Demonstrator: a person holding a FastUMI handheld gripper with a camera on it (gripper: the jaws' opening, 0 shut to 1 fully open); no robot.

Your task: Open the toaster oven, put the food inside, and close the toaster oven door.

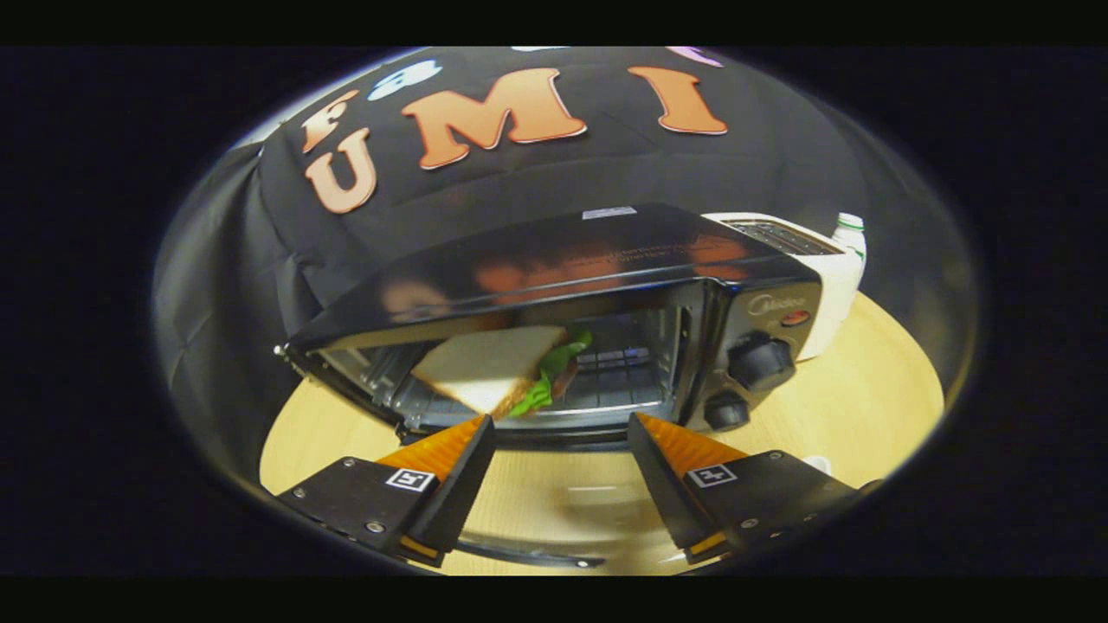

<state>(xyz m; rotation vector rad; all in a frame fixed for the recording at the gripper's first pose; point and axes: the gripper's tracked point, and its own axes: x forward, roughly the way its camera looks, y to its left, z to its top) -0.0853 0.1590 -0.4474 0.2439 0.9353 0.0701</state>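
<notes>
Gripper: here it sits low in the frame, the gripper spread wide with nothing between its fingers, released and holding nothing.
Fingers: the left finger and the right finger rise from the bottom of the picture, tips angled slightly toward each other and well apart.
Pose: level-ish, tilted a touch to one side, pointed straight at the oven's mouth from just in front; the holding hand itself can't be seen.
Toaster oven: centre of the frame, black, slanting up toward the right, mouth open and facing the fingers.
Door: dropped flat, glass lying between and under the fingers at the bottom centre, its handle curving along the lowest edge.
Sandwich: there it is, inside the oven, left of centre, white bread on top with green lettuce poking out on the right side, resting on the wire rack, just beyond the left fingertip.
Knobs: two black dials on the oven's right panel, one above the other, under a small red lamp.
Toaster: white, right behind the oven at the upper right.
Bottle: white with a green band, peeking past the toaster.
Table: pale wood, showing right of the oven and under the door.
</notes>
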